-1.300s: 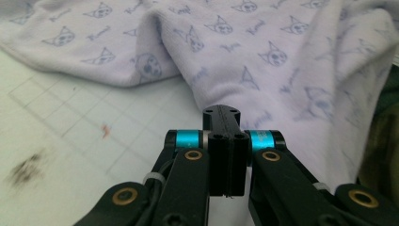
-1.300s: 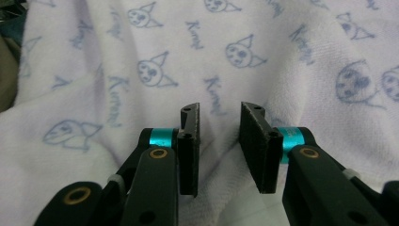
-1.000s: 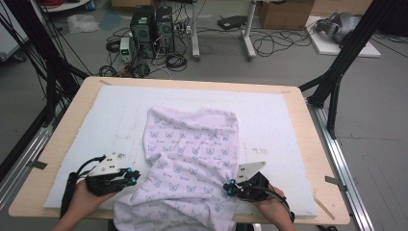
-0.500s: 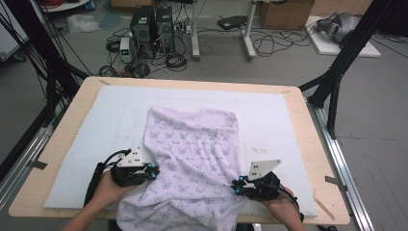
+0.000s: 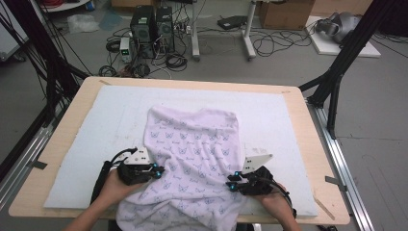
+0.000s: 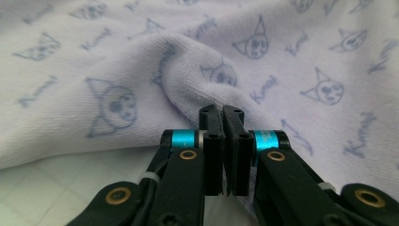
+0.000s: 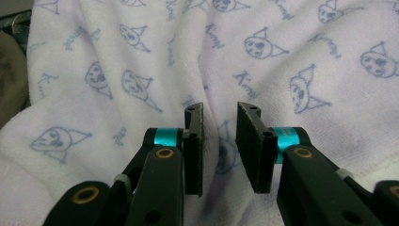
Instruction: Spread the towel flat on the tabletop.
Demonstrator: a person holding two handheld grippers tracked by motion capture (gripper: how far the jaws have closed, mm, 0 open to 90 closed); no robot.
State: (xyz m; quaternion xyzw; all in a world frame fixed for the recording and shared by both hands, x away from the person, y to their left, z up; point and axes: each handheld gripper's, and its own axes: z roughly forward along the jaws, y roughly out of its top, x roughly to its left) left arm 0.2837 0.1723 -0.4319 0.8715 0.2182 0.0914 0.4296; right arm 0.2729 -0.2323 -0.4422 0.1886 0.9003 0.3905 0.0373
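Observation:
A white cloth [image 5: 192, 144] printed with small blue cat faces lies rumpled on the mat, and its near end hangs over the table's front edge. My left gripper [image 5: 159, 169] sits at the cloth's left edge. In the left gripper view this gripper [image 6: 221, 113] is shut, pinching a raised fold of the cloth [image 6: 117, 70]; its jaws have just been closing. My right gripper [image 5: 231, 183] is at the cloth's right edge. In the right gripper view its jaws [image 7: 219, 113] stand apart over the cloth [image 7: 282, 61] and have just been opening; the pads press on nothing.
A white foam mat [image 5: 288, 115] covers most of the wooden table [image 5: 315, 159]. Black frame poles [image 5: 337, 77] stand at both sides. Computer towers [image 5: 151, 26] and cables lie on the floor beyond the far edge.
My left gripper has slid to the right onto the cloth's left edge. The right gripper's jaws have opened and let go of the cloth.

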